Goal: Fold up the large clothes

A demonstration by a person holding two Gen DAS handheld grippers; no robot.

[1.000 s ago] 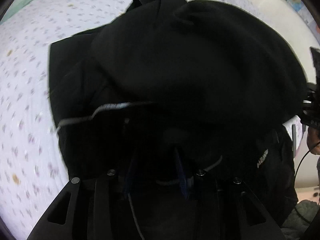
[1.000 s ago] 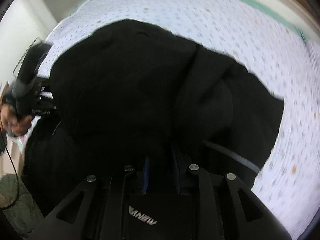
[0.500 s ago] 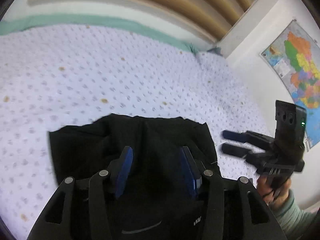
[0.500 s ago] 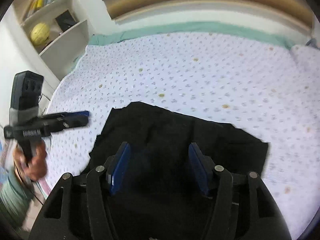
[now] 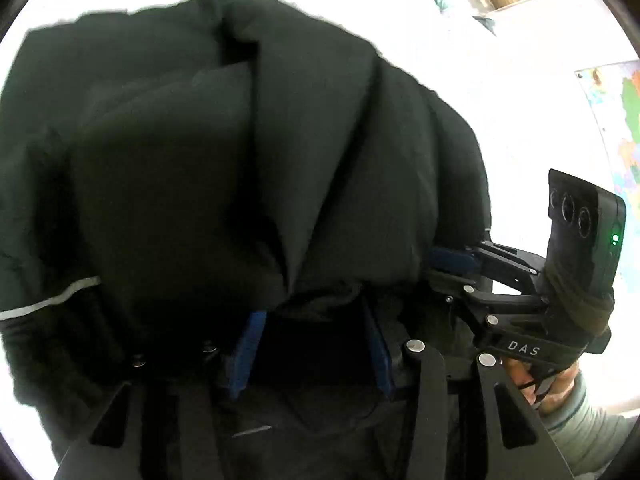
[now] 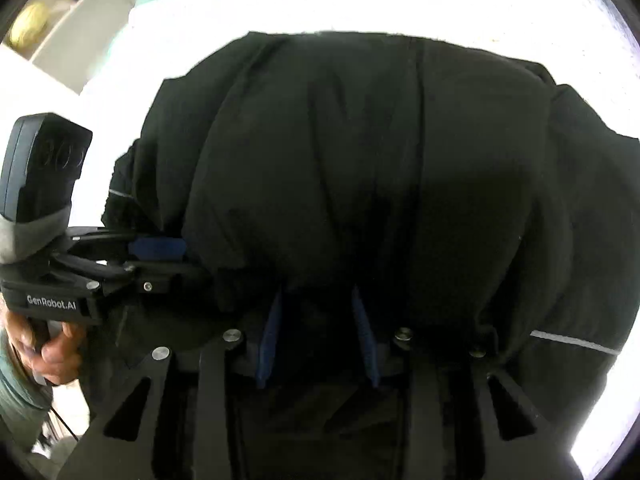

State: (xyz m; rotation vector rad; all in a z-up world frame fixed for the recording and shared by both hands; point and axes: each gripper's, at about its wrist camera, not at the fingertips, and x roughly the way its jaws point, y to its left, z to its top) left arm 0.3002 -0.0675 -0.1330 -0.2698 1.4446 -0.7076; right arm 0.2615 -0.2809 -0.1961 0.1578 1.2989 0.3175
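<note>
Two tools, the left tool (image 5: 312, 348) and right tool (image 6: 316, 336), which half a second ago hung open above the bed (image 6: 360, 4), are now buried in the large black fabric garment (image 5: 240, 160), its bulk bunched over both sets of blue pads; each appears to pinch a fold, though cloth hides the tips. The garment is lifted before the cameras again, suggesting another fold is beginning
</note>
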